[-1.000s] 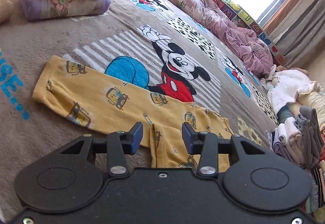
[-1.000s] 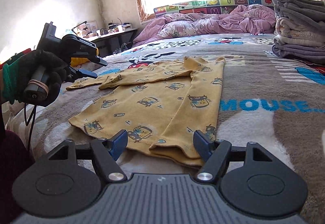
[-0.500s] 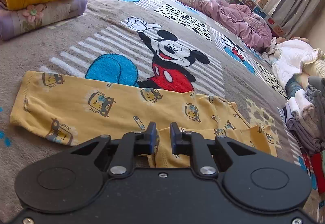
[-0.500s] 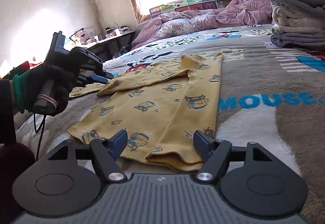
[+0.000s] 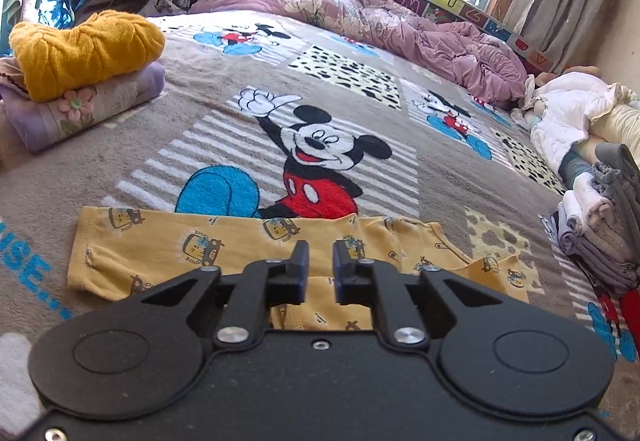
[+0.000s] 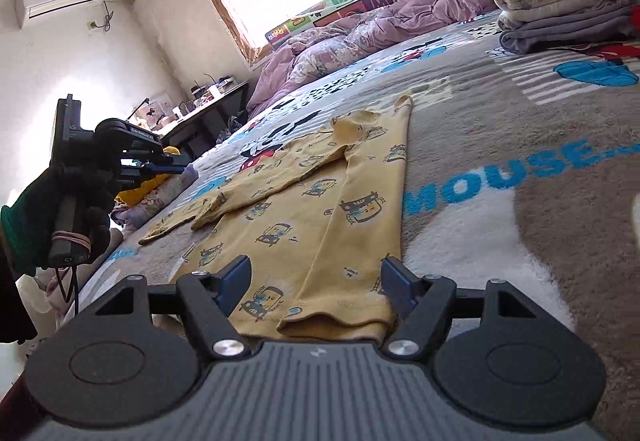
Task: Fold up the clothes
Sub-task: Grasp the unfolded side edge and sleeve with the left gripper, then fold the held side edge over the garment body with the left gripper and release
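While the yellow shirt point(image 6: 304, 209) lies flat beside the blanket's Mickey figure point(image 5: 316, 165), sleeves folded in, the left gripper point(image 5: 318, 261) has just reopened narrowly, empty; the right gripper point(image 6: 316, 283) gapes wide over the hem. Next, probably: pinch the hem and fold toward the collar.

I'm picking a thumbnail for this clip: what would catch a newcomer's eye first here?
The cartoon mouse printed in red, black and blue on the grey blanket dominates mid-bed. Just below it lies the yellow printed shirt, one sleeve folded across its body. A mustard knit sweater sits atop a folded pile at far left.
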The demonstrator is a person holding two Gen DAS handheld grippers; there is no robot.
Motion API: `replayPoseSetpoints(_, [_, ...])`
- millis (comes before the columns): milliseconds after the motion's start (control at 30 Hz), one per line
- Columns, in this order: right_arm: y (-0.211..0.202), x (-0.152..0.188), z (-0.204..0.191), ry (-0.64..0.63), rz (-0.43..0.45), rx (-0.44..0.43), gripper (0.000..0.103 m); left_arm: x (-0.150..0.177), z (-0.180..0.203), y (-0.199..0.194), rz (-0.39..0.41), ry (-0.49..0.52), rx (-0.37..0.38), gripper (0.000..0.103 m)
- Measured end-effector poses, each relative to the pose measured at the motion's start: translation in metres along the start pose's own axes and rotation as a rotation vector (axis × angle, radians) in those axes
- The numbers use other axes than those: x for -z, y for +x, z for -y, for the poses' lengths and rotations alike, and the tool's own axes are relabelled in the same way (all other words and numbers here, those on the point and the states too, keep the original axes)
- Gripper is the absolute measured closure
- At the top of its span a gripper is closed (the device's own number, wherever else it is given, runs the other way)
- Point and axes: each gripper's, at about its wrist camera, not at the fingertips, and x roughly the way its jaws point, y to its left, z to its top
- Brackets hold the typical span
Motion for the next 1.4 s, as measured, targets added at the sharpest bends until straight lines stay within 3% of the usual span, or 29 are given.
replayPoseSetpoints(200, [0.003,0.001,0.001,-0.016,-0.007,0.009,0.031,0.005,-0.031,0.025,-0.070,-0.091,0.059,0.059])
replayPoseSetpoints(467, [0.010,0.001,0.001,-0.020,-0.007,0.020,0.028,0.011,-0.034,0.041,-0.092,-0.083,0.073,0.069])
replayPoseSetpoints(500, [0.010,0.001,0.001,-0.022,-0.007,0.020,0.028,0.013,-0.034,0.042,-0.094,-0.078,0.072,0.090])
replayPoseSetpoints(533, [0.011,0.001,0.001,-0.023,-0.007,0.020,0.027,0.013,-0.032,0.040,-0.090,-0.069,0.073,0.101])
replayPoseSetpoints(667, [0.010,-0.001,0.004,0.009,0.000,0.007,0.028,0.008,-0.007,0.016,-0.037,-0.001,0.116,0.100])
replayPoseSetpoints(1000, [-0.004,-0.008,0.055,0.414,0.085,-0.154,0.033,0.006,0.135,-0.080,0.154,0.406,0.343,0.100])
replayPoseSetpoints(1200, [-0.008,-0.005,0.087,0.660,0.144,-0.294,0.032,0.050,0.184,-0.101,0.143,0.701,0.420,0.100])
replayPoseSetpoints(1400, [-0.001,0.004,0.109,0.845,0.175,-0.402,0.031,0.102,0.209,-0.101,0.100,0.959,0.442,0.100])
